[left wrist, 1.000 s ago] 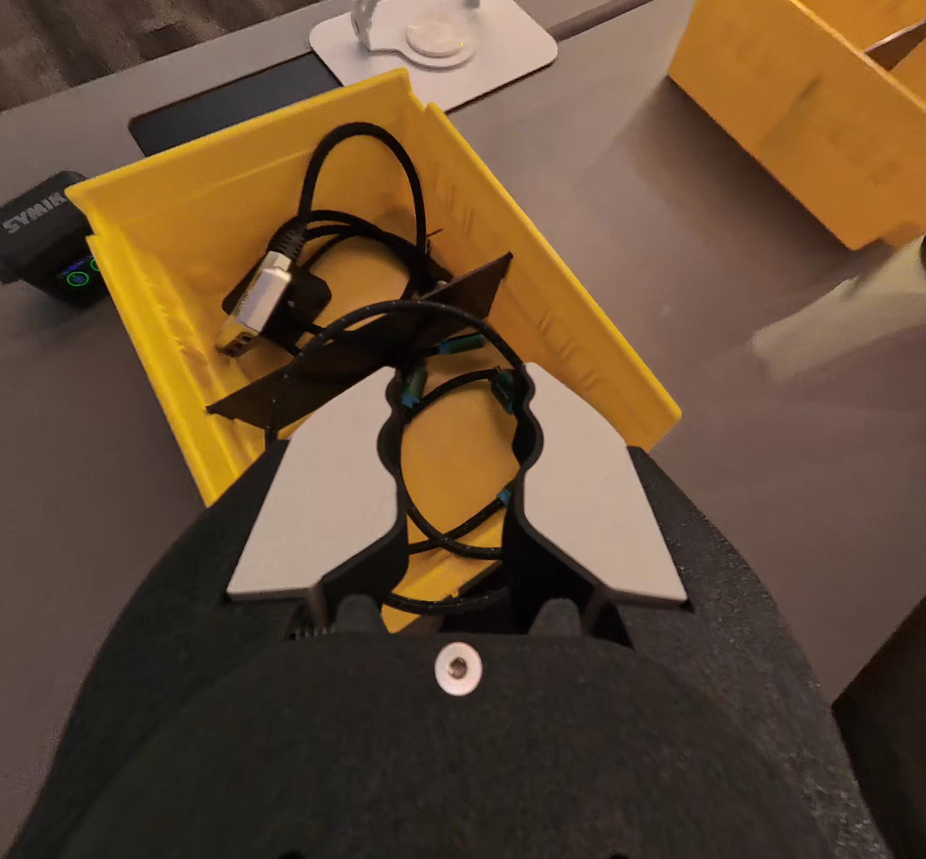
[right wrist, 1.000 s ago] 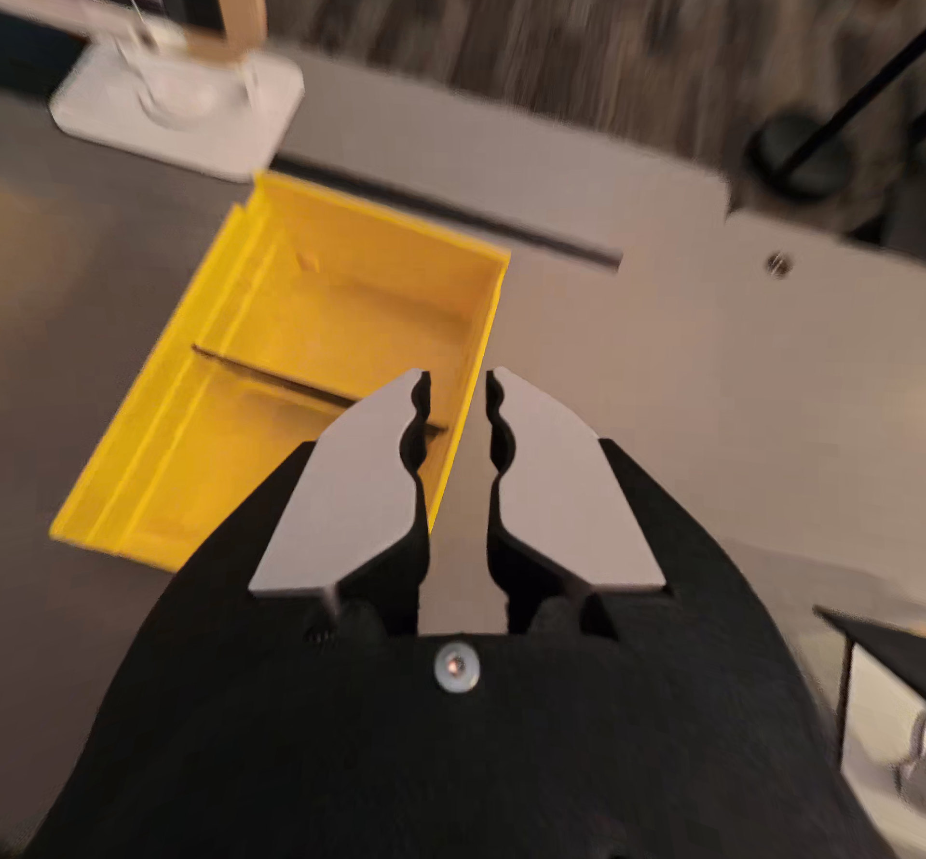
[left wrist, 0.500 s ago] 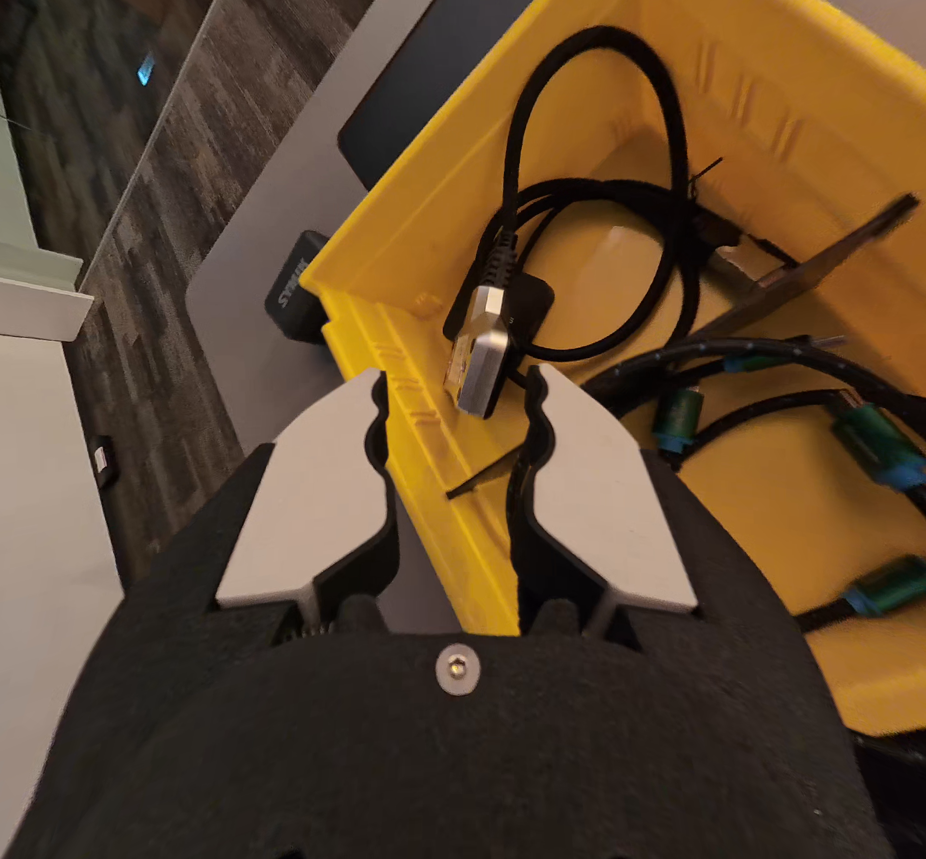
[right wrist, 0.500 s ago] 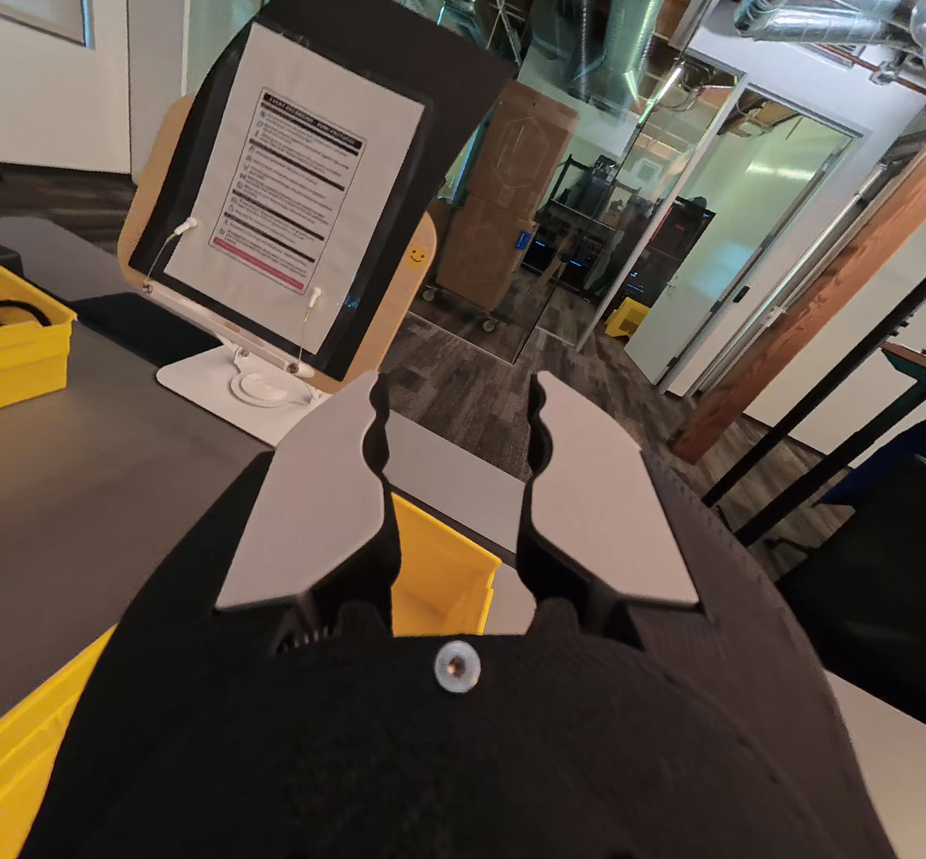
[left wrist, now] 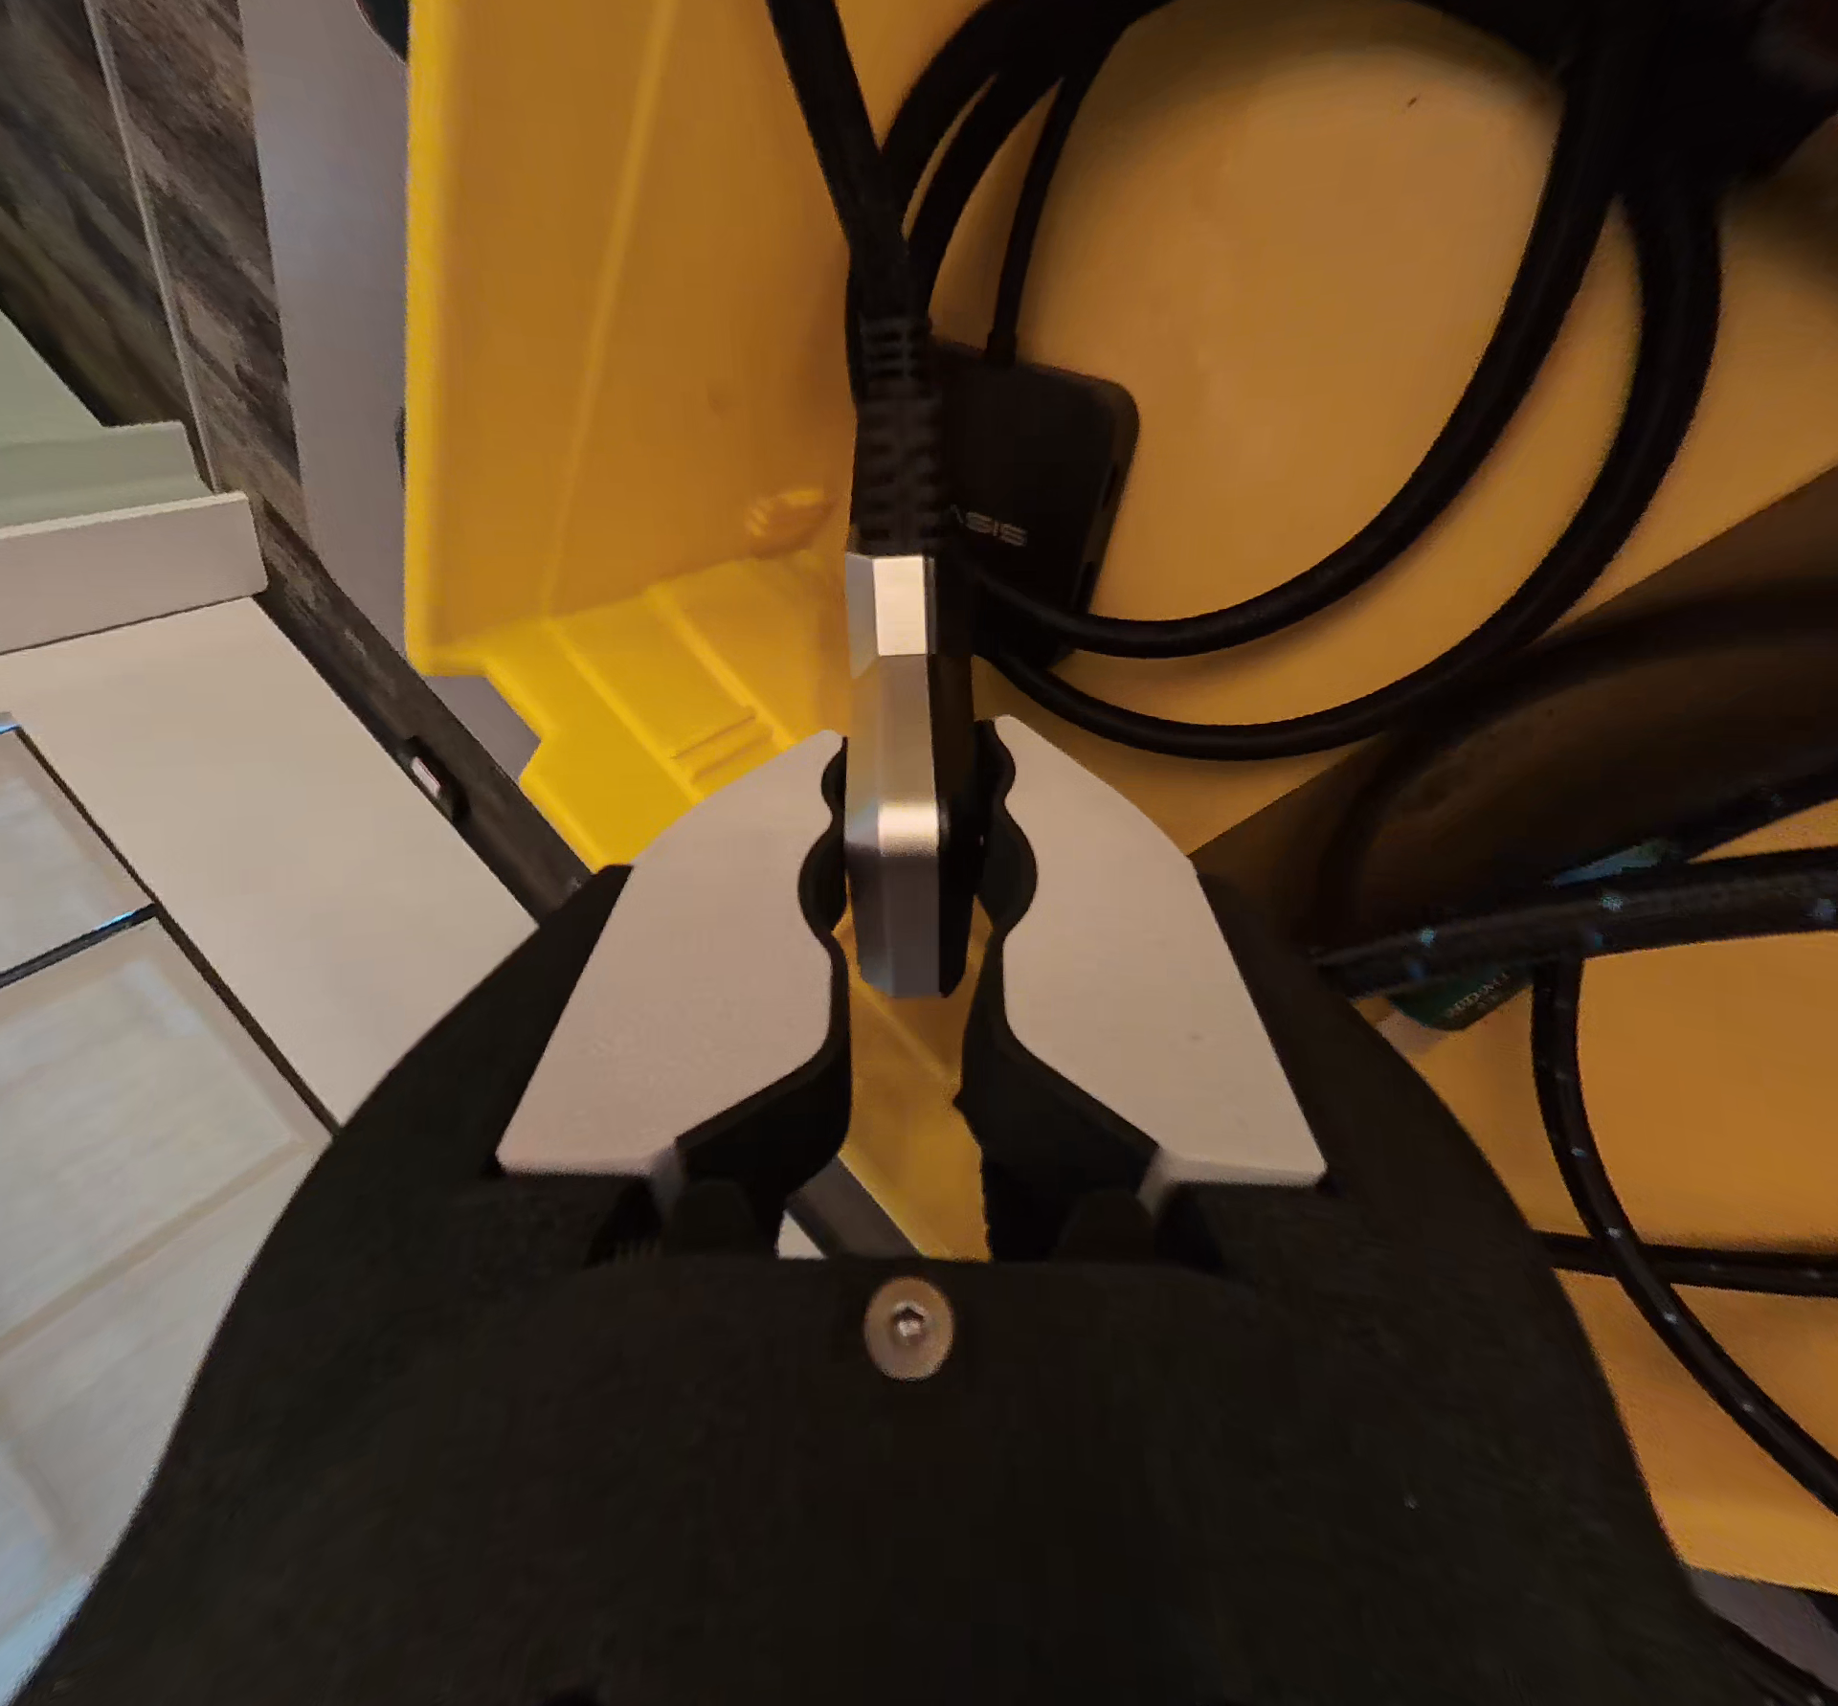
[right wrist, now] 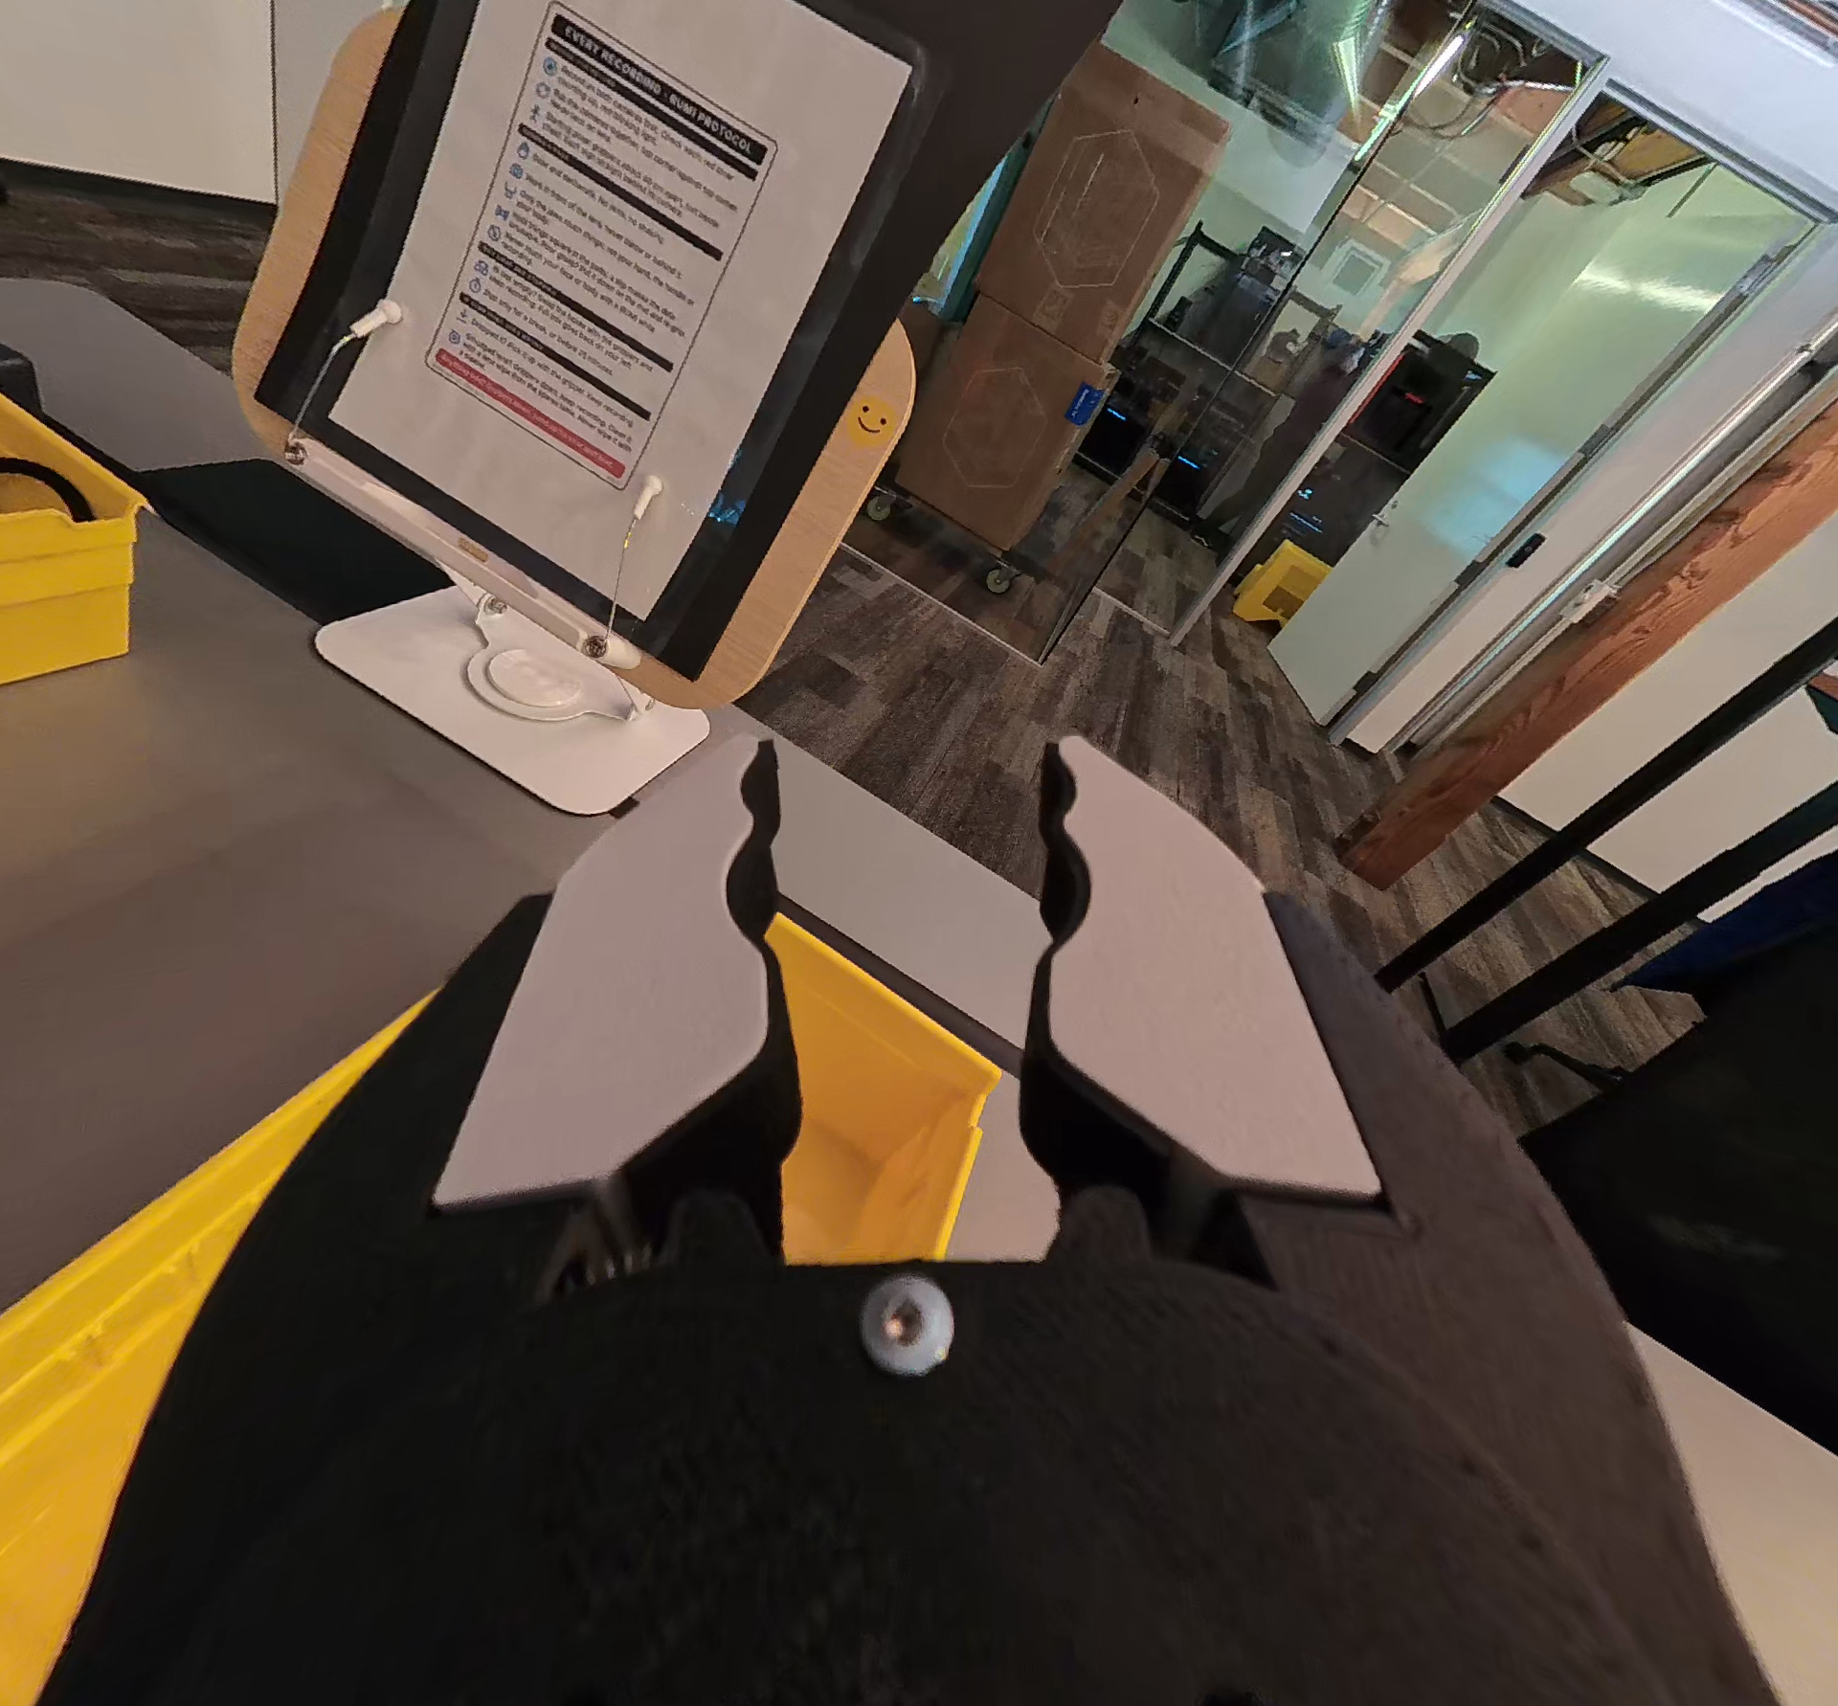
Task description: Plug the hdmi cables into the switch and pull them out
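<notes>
In the left wrist view my left gripper (left wrist: 915, 733) is shut on a silver metal switch (left wrist: 895, 823) that hangs on a black braided cable (left wrist: 885, 246). It is inside a yellow bin (left wrist: 597, 266), near its corner. A small black box (left wrist: 1034, 445) lies just behind the switch among coiled black cables. HDMI cables with green sleeves (left wrist: 1591, 922) lie in the bin's other compartment, past a dark divider (left wrist: 1492, 713). My right gripper (right wrist: 910, 753) is open and empty, raised above a second yellow bin (right wrist: 895, 1091).
A document holder (right wrist: 617, 266) on a white base (right wrist: 517, 693) stands at the back of the grey table (right wrist: 249, 863). The first bin's corner (right wrist: 60, 564) shows at the left. The table's far edge runs behind the right gripper, with floor beyond. Tip to tip, the grippers are about 60 centimeters apart.
My left gripper moved forward into the bin and shut on the silver switch. My right gripper stayed open and shifted only slightly over its bin.
</notes>
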{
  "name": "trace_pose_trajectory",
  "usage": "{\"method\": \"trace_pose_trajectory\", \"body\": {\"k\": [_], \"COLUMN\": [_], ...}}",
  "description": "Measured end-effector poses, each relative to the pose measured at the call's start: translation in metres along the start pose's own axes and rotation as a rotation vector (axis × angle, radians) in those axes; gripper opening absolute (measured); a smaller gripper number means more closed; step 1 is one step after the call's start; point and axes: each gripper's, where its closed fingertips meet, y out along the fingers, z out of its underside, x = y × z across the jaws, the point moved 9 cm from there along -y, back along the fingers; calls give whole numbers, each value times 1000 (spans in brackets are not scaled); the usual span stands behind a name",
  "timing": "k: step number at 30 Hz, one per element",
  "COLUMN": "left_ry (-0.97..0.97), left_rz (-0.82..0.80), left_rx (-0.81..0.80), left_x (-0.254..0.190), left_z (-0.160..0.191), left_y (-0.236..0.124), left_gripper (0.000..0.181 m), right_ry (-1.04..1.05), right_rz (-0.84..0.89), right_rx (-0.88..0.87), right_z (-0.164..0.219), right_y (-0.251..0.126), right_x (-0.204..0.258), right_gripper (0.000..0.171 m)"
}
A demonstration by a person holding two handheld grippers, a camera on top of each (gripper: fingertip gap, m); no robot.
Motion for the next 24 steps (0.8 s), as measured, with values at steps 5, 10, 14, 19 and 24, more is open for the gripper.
{"method": "trace_pose_trajectory", "body": {"k": [5, 10, 14, 19, 24], "left_ry": [-10, 76, 90, 83, 75], "left_rz": [-40, -251, -358, -486, -585], "left_rx": [-36, -23, -18, -39, -113], "left_x": [13, 35, 54, 75, 74], "left_z": [2, 4, 6, 8, 0], "left_y": [-23, -77, -132, -203, -269], "left_gripper": [22, 20, 21, 22, 22], "right_ry": [16, 43, 51, 62, 65], "right_rz": [10, 22, 36, 42, 45], "right_rx": [-7, -20, -23, -37, -42], "right_z": [2, 5, 7, 7, 7], "right_y": [-4, -9, -13, -19, -24], "right_x": [-8, -16, -22, -26, -29], "right_gripper": [49, 48, 47, 47, 47]}}
